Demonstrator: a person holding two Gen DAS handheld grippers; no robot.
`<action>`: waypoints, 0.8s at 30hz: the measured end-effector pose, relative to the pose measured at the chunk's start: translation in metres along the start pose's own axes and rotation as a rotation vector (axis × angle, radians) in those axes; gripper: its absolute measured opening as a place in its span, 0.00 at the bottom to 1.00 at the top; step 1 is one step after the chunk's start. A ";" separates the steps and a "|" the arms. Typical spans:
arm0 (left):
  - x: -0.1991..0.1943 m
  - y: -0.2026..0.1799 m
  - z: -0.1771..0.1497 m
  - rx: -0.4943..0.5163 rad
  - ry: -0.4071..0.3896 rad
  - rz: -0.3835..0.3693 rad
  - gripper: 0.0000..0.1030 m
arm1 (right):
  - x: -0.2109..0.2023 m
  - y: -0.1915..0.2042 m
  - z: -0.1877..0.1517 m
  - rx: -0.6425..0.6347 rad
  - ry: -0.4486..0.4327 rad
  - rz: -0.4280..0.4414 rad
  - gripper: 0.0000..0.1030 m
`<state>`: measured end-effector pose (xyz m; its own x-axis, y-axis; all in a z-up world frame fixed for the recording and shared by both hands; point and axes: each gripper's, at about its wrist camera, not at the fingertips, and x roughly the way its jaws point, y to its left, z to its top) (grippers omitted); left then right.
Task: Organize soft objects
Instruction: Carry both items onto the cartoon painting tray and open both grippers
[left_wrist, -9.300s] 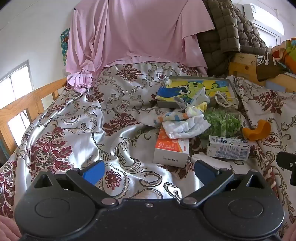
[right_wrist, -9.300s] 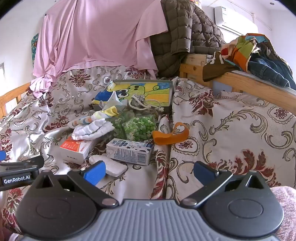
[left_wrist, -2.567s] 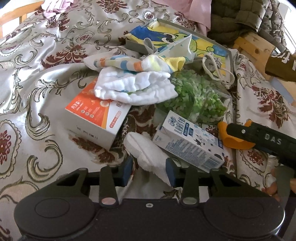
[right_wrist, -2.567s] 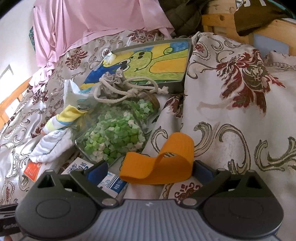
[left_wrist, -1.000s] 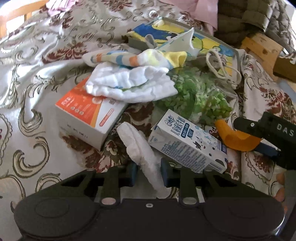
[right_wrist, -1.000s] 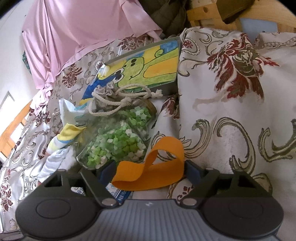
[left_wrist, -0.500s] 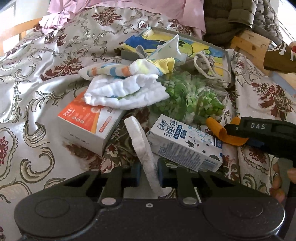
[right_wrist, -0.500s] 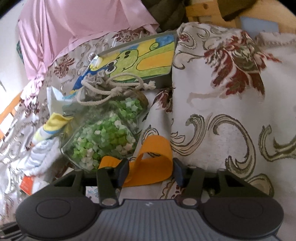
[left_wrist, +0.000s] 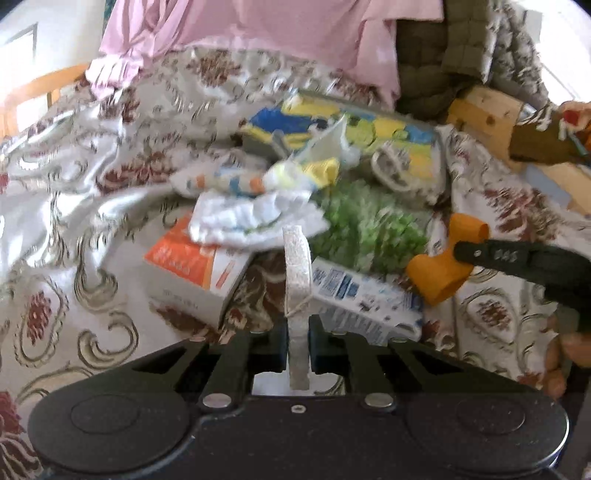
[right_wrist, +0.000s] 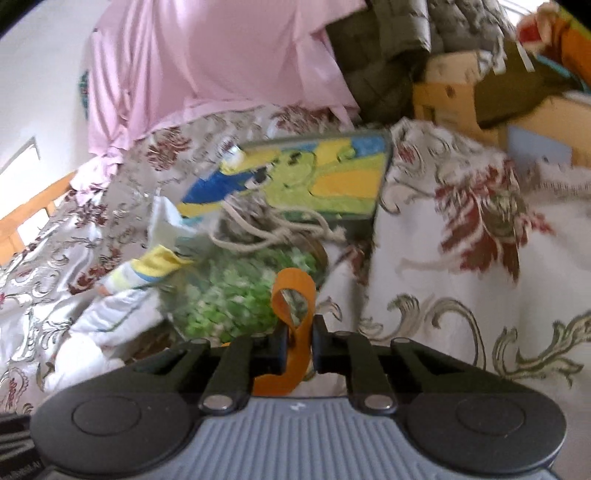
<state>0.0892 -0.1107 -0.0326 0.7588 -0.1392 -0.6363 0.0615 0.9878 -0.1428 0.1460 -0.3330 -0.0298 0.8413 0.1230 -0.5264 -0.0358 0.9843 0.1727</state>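
A narrow white fabric pad stands on edge between the jaws of my left gripper, lifted off the patterned bedspread; the jaws are closing and their pads press on it. My right gripper is shut on an orange elastic band, whose loop rises above the jaws. In the left wrist view the same band hangs from the right gripper's tip, clear of the bed. A white cloth and a striped sock lie in the heap behind.
An orange-and-white box, a blue-and-white carton and a bag of green pieces lie on the bed. Behind them are a painted picture and a drawstring pouch. Pink sheet and a wooden rail stand at the back.
Both grippers rose. The left squeezed the white pad thinner and lifted it. The right went from wide around the orange band to shut on it and picked it up.
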 end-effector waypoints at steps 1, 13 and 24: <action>-0.004 -0.002 0.002 0.003 -0.012 -0.005 0.11 | -0.003 0.002 0.001 -0.011 -0.011 0.006 0.13; 0.010 -0.035 0.079 0.043 -0.093 -0.084 0.11 | -0.020 -0.004 0.035 0.034 -0.155 0.048 0.13; 0.107 -0.082 0.190 0.228 -0.170 -0.119 0.11 | 0.076 -0.047 0.118 0.181 -0.227 0.073 0.13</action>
<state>0.2881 -0.1933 0.0550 0.8338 -0.2601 -0.4869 0.2855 0.9581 -0.0229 0.2752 -0.3851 0.0201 0.9398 0.1416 -0.3111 -0.0215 0.9328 0.3597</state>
